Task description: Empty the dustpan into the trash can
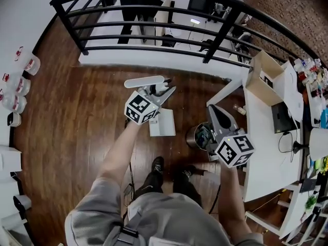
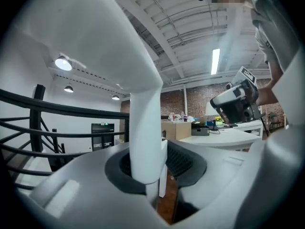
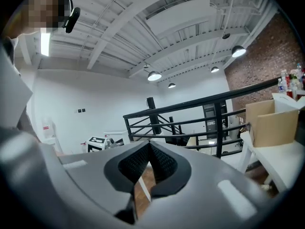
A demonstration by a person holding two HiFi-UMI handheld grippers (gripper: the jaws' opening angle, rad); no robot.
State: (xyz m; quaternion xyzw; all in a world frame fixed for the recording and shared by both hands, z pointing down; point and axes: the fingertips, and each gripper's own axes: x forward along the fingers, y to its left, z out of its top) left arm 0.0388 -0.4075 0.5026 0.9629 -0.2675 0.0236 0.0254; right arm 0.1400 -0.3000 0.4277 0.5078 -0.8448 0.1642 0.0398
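Dark wood floor (image 1: 77,117) on an upper level, with a black railing (image 1: 154,22) on the far side of the trash can (image 1: 191,135). Trash can: a small round metal bin on the floor with dark contents showing. Your right gripper (image 1: 215,113) partly covers its right side.

Dustpan (image 1: 163,123): white plastic, just left of the trash can and not over its mouth. No view shows whether the pan rests on the floor or hangs clear.

Your left gripper (image 1: 165,91) is clamped on the dustpan handle (image 2: 143,118). The left gripper view shows the handle upright between the pads, pinched on both sides. The right gripper's jaws are closed tip to tip with nothing between them, and it hangs over the can's right rim.

Handling, as a judgement: stiff, light, smooth moulded plastic. The long handle works as a lever, so expect the pan to swing or twist in the pads once you tilt it. The handle is the sensible place to hold, and a second hold nearer the pan would steady the pour. The can's mouth looks no wider than the pan, so spillage is likely. The pan's contents are not visible.

Surroundings:
- The white table (image 1: 266,137) is right of the can, with a cardboard box (image 1: 264,78) on it.
- Your shoes (image 1: 156,165) are on the can's near side.
- The right gripper itself sits in the tipping path.
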